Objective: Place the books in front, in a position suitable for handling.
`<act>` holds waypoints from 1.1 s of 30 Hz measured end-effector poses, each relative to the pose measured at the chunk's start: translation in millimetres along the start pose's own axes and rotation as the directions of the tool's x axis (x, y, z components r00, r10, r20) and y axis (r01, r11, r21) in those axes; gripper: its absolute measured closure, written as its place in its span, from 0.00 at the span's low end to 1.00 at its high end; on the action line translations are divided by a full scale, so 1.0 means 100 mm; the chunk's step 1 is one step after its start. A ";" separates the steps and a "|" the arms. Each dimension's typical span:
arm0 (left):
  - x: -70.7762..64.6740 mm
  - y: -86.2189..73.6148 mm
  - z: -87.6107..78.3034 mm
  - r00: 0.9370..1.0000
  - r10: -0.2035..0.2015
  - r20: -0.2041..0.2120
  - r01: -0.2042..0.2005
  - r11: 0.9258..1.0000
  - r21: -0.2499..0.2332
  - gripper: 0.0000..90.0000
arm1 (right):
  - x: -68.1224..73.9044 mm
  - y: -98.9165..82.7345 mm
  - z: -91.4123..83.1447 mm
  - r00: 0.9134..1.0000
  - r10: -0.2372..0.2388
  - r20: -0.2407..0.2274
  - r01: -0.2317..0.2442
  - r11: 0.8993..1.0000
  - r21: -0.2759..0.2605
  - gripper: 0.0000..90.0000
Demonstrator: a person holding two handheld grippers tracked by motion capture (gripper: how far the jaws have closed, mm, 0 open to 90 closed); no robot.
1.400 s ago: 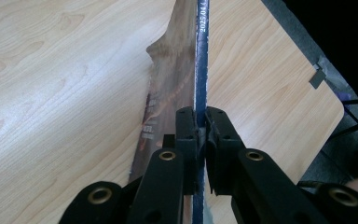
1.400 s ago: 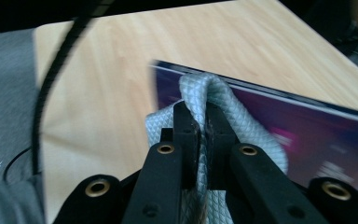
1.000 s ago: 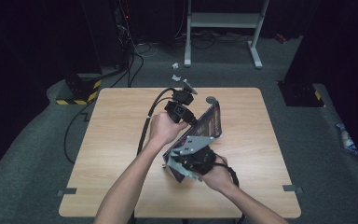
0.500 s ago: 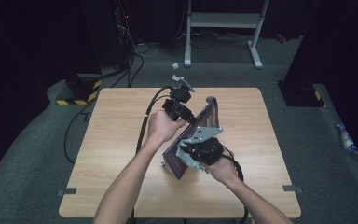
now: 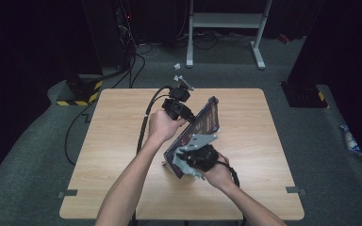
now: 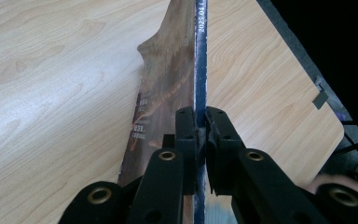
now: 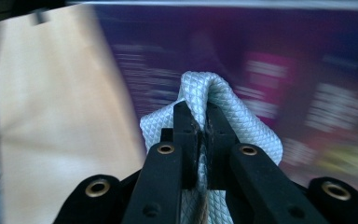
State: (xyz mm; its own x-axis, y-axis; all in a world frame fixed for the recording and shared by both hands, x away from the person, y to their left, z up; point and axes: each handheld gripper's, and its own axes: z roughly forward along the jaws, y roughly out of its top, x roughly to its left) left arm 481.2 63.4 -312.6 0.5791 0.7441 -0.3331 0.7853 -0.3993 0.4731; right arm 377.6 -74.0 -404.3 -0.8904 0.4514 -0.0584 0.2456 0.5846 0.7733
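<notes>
The left tongs were pressed together on the thin edge of a book, pinching it so that it stood tilted on edge above the wooden surface. From the high view, the book ran from the middle of the surface toward 1 o'clock, its lower corner down near the surface at the near end. The left tongs gripped its upper edge on the 10 o'clock side. The right tongs were clamped on a folded white cloth with a diamond weave, held against the book's purple cover, which was blurred. In the high view the right tongs sat at the book's lower end, toward 6 o'clock, with the cloth showing pale beside them.
</notes>
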 end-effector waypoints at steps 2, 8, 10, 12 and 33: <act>0.00 0.00 -0.02 1.000 0.001 0.005 -0.001 1.000 -0.002 0.94 | -0.16 -0.02 -0.04 0.999 0.039 0.038 -0.039 0.999 -0.005 0.95; -0.01 0.01 -0.02 1.000 0.014 0.003 -0.014 1.000 -0.015 0.94 | -0.18 -0.05 -0.02 0.997 0.059 0.042 -0.059 0.998 -0.003 0.95; 0.00 0.02 -0.01 1.000 0.012 0.006 -0.012 1.000 -0.009 0.94 | -0.01 -0.05 0.05 1.000 0.011 -0.013 -0.011 1.000 0.006 0.95; -0.01 0.02 0.01 1.000 0.008 0.005 -0.008 1.000 0.002 0.94 | 0.16 -0.05 0.13 0.997 -0.069 -0.044 0.070 0.997 0.029 0.95; -0.01 0.03 -0.05 1.000 0.004 0.031 -0.003 1.000 -0.018 0.94 | 0.14 -0.25 0.33 0.989 -0.126 -0.076 0.134 0.985 0.104 0.95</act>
State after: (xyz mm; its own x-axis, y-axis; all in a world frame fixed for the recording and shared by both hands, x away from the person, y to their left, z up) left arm 481.8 63.7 -306.6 0.5886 0.7258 -0.3561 0.7792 -0.3918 0.4893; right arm 371.4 -59.6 -445.0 -0.9409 0.3211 -0.1073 0.1628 0.7069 0.6883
